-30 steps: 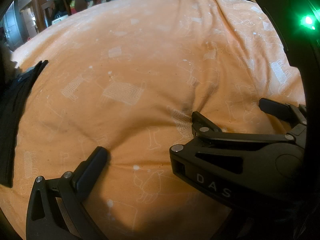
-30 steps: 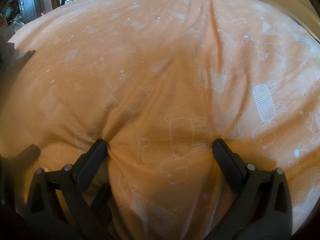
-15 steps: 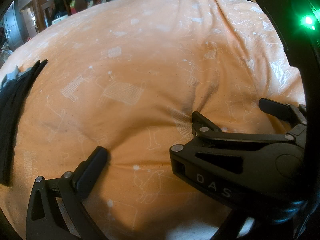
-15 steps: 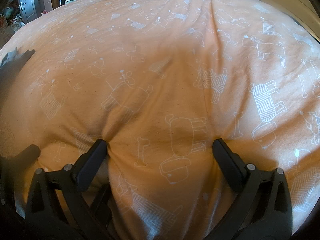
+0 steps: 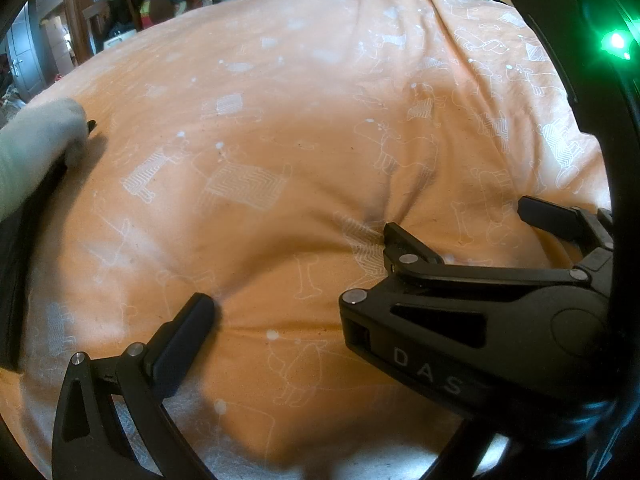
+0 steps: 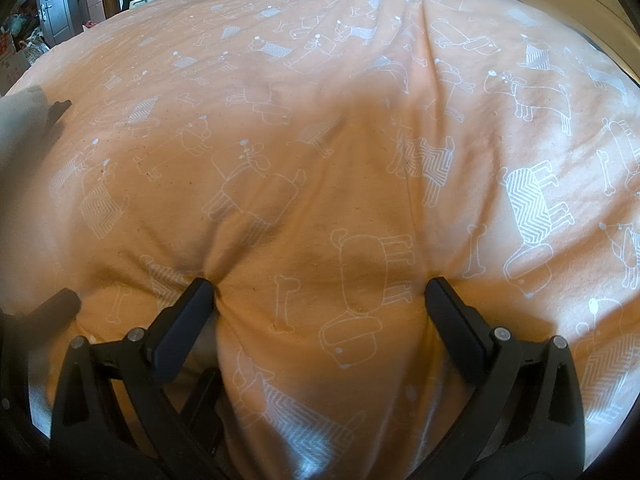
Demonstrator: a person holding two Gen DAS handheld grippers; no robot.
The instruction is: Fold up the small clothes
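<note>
At far left of the left wrist view: dark folded garment [image 5: 16,264], partly under a pale sleeve [image 5: 36,148], on orange dog-print bedcover [image 5: 280,120]; judged light, limp, best pinched at an edge. Left gripper [image 5: 280,312]: one finger shows; spread unclear. Right gripper [image 6: 320,300]: jaws apart, empty, pressing bedcover. Containers: none visible.

Orange bedsheet [image 6: 320,128] printed with white outline dogs, bones and zigzag-filled coats. Black tongs [image 6: 320,300] on both sides. Pale grey-white sleeve [image 5: 36,148] at left, over black garment [image 5: 16,264]. Green indicator light [image 5: 616,42].
</note>
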